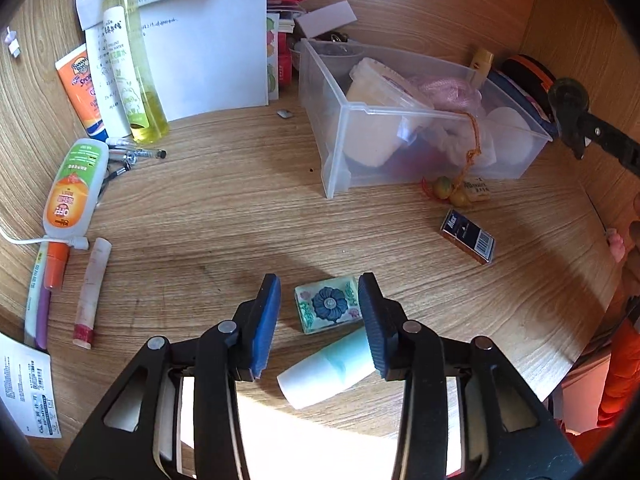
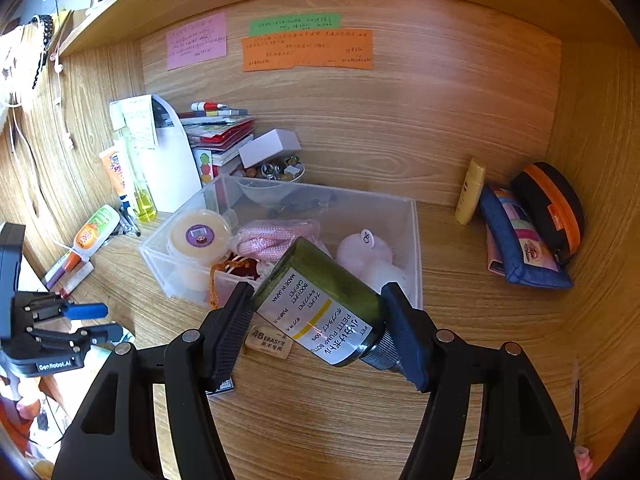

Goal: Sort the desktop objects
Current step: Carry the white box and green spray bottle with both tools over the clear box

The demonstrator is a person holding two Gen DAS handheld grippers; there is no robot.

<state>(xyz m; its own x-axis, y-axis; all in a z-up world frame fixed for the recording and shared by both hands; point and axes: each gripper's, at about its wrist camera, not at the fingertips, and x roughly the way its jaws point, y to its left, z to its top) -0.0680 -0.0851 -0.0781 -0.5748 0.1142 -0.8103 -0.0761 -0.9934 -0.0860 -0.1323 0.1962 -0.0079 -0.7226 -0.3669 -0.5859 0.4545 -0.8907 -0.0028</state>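
We hold the right gripper clamped on a dark green pump bottle, tilted, lifted above the desk just in front of the clear plastic bin. Our left gripper stands spread, pads touching nothing. Between its fingers on the desk lie a flower-patterned tile and a pale blue-white tube.

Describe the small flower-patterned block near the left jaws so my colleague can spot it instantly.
Start at the clear plastic bin on the wooden desk, then come toward the camera. The flower-patterned block lies flat beyond the white-and-teal tube. Only it carries a dark blue flower.
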